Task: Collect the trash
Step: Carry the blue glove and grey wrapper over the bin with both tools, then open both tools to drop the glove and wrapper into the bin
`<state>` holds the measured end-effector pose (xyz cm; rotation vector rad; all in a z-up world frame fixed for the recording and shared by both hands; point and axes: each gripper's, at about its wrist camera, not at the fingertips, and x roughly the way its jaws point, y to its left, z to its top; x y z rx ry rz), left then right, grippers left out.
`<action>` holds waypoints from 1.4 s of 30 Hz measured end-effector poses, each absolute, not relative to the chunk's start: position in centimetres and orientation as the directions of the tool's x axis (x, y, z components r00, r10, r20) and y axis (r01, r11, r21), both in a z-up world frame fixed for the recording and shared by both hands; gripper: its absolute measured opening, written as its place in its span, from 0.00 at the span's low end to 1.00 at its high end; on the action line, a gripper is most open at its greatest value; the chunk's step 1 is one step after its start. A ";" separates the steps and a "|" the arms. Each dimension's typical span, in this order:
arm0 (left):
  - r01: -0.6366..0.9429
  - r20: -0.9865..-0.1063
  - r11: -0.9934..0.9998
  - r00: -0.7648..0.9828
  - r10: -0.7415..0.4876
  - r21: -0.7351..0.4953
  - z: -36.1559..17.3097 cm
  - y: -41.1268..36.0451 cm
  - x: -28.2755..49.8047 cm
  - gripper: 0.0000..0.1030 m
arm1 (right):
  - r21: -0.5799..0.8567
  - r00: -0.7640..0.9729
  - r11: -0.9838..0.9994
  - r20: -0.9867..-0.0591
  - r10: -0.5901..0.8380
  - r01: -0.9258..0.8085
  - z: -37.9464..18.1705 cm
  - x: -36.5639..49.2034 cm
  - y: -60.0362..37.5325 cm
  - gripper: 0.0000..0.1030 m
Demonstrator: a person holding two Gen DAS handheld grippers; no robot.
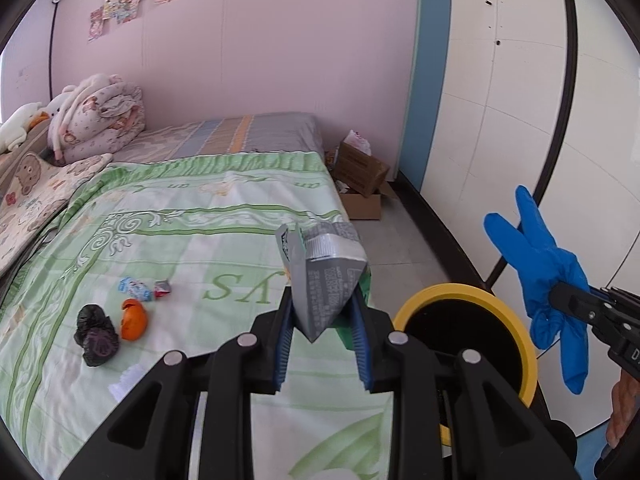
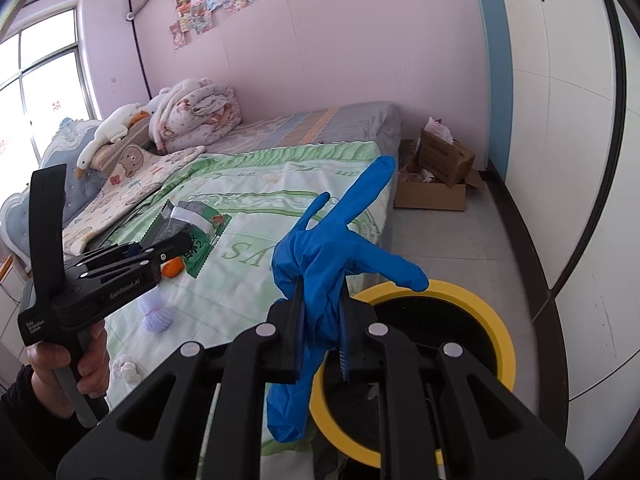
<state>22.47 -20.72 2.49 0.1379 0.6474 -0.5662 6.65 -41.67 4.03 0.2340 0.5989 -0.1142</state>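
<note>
My left gripper is shut on a grey and green snack wrapper, held above the bed's near corner, left of the yellow-rimmed black bin. My right gripper is shut on a limp blue glove that hangs over the bin's rim. In the left wrist view the glove shows at the right, beyond the bin. On the green bedspread lie orange peel, a crumpled black bag, a small blue-white wrapper and a red one.
A white tissue and another white scrap lie near the bed's front edge. Open cardboard boxes stand on the floor beyond the bed's foot. Pillows and a folded quilt fill the head end. White wall panels run along the right.
</note>
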 end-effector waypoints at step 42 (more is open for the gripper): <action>0.662 -0.729 0.746 0.474 -0.494 -0.076 -6.0 -33.3 20.6 0.55 | 0.254 0.710 0.885 -0.695 -0.113 0.389 -5.3 7.7 -53.1 0.33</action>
